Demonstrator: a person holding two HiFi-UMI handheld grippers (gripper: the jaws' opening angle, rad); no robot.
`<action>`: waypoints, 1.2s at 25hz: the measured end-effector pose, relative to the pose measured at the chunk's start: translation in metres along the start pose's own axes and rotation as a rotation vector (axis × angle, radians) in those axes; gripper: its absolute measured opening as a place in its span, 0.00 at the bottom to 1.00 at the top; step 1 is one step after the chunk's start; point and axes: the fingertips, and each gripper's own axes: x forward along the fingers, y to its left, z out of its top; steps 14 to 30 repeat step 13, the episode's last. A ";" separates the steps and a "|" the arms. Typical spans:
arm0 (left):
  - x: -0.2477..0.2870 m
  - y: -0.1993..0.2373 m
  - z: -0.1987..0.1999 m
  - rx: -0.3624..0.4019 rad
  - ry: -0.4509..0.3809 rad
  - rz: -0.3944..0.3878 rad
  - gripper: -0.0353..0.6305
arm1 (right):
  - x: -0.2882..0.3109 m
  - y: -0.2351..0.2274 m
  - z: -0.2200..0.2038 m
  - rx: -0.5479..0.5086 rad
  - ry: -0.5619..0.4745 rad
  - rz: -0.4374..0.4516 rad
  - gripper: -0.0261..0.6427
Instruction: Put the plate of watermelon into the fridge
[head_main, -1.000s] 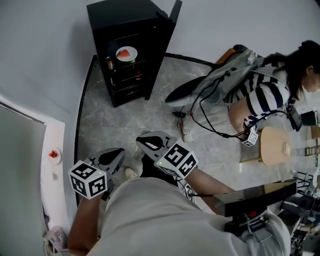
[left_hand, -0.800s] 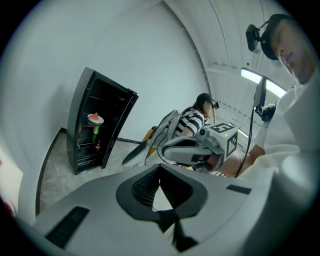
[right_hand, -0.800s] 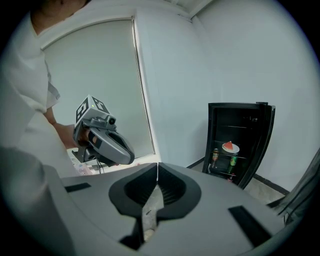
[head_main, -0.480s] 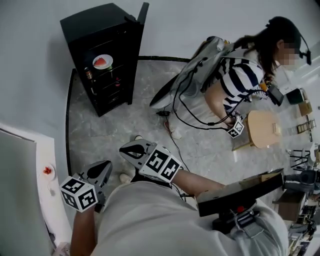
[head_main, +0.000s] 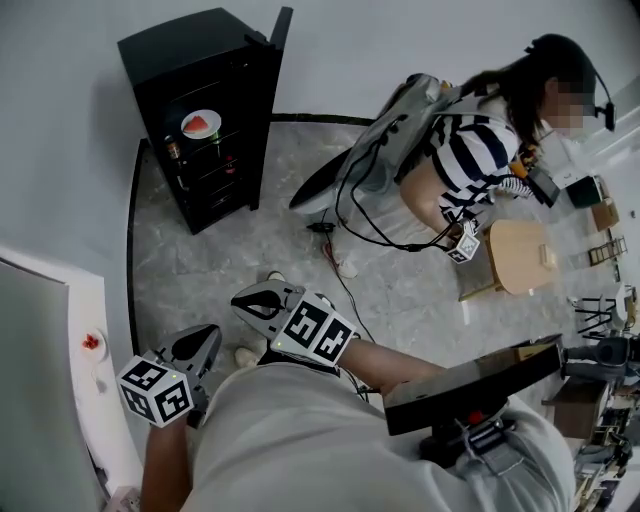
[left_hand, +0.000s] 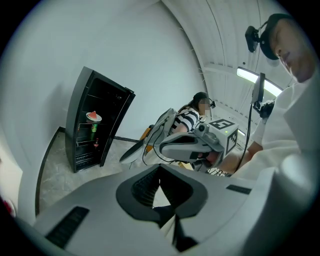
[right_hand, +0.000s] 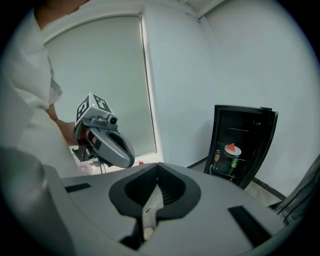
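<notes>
Red watermelon wedge (head_main: 202, 121) on a white plate (head_main: 189, 130) sits in the fridge (head_main: 190, 55); left gripper (head_main: 203, 338) and right gripper (head_main: 250, 300) closed, empty

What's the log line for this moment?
fridge: door open | plate of watermelon: on its upper shelf | left gripper: shut, empty | right gripper: shut, empty

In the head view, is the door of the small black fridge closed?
No, the small black fridge has its door swung open, and the white plate of watermelon shows on a shelf inside.
</notes>
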 end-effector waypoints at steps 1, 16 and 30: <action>0.000 0.000 0.000 0.000 0.002 0.001 0.07 | 0.000 0.001 0.000 -0.001 0.000 0.001 0.06; 0.001 -0.006 -0.008 0.000 0.008 0.008 0.07 | -0.008 -0.001 -0.001 -0.011 -0.003 -0.009 0.06; 0.001 -0.006 -0.008 0.000 0.008 0.008 0.07 | -0.008 -0.001 -0.001 -0.011 -0.003 -0.009 0.06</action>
